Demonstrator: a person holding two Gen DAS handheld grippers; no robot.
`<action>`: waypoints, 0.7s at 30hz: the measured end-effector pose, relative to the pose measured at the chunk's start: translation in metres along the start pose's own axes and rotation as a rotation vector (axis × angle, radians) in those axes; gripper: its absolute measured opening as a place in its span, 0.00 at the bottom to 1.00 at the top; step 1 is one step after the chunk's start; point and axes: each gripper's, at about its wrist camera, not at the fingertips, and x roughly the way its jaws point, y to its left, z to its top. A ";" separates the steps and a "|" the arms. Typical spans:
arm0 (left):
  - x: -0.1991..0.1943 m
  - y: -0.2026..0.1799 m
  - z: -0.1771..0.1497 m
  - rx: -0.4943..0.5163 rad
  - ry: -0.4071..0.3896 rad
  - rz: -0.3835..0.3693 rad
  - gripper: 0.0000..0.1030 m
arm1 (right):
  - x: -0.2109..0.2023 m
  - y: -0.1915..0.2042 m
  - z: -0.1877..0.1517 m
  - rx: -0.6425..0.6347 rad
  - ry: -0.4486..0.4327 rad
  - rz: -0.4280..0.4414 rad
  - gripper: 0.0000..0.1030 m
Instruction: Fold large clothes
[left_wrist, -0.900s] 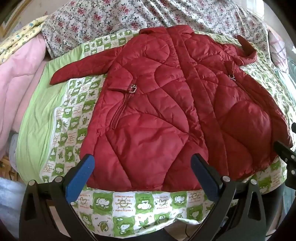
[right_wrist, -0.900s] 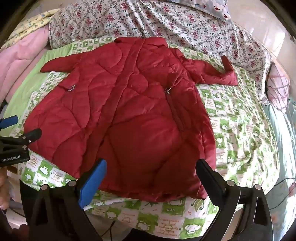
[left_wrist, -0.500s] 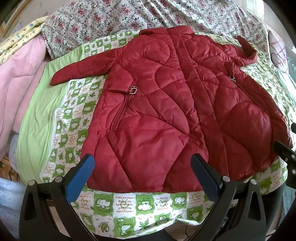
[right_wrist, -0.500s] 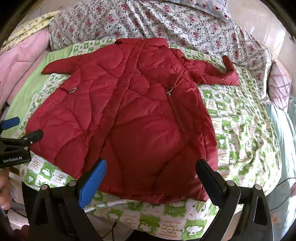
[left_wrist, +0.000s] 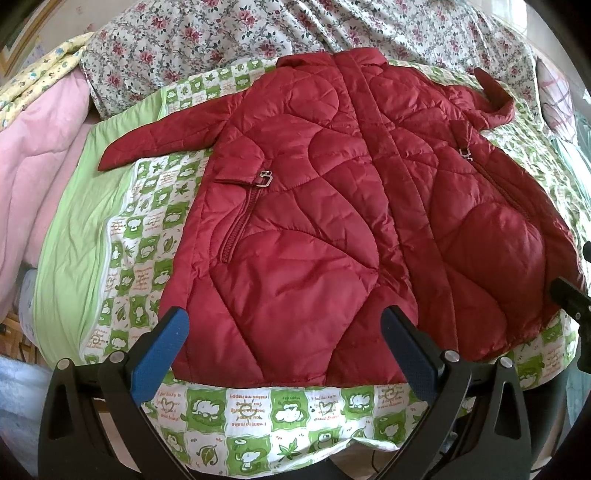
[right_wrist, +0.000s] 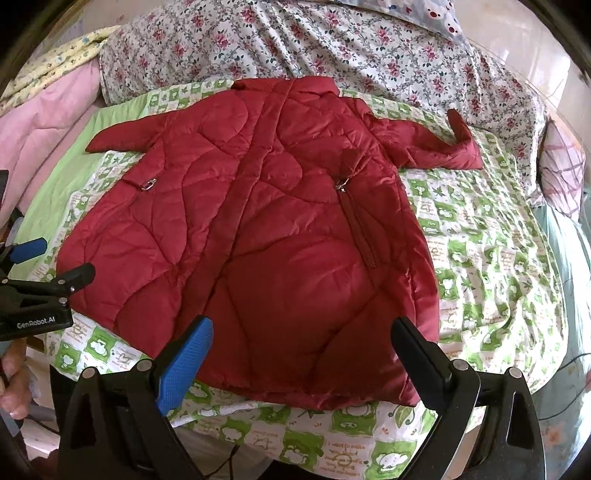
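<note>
A red quilted jacket (left_wrist: 332, 206) lies flat and front up on a green-and-white checked blanket (left_wrist: 147, 236), collar at the far side, both sleeves spread out. It also shows in the right wrist view (right_wrist: 266, 236). My left gripper (left_wrist: 284, 328) is open and empty, hovering over the jacket's left hem. My right gripper (right_wrist: 301, 336) is open and empty over the right hem. The left gripper shows at the left edge of the right wrist view (right_wrist: 37, 266).
A floral quilt (right_wrist: 332, 48) lies bunched behind the jacket. A pink blanket (left_wrist: 33, 177) sits at the left. The blanket's near edge (left_wrist: 280, 424) hangs over the bed's front. A plaid pillow (right_wrist: 561, 177) lies at the far right.
Both grippers have moved slightly forward toward the jacket's hem. The jacket has not moved.
</note>
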 end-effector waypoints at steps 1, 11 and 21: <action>0.002 0.000 0.000 0.000 0.007 -0.001 1.00 | 0.000 0.000 0.000 0.001 0.000 0.001 0.95; 0.004 0.001 -0.001 0.007 0.039 -0.002 1.00 | 0.004 -0.002 0.003 0.011 0.008 0.018 0.95; 0.008 0.001 0.000 0.013 0.062 -0.001 1.00 | 0.007 -0.002 0.005 0.012 0.013 0.023 0.95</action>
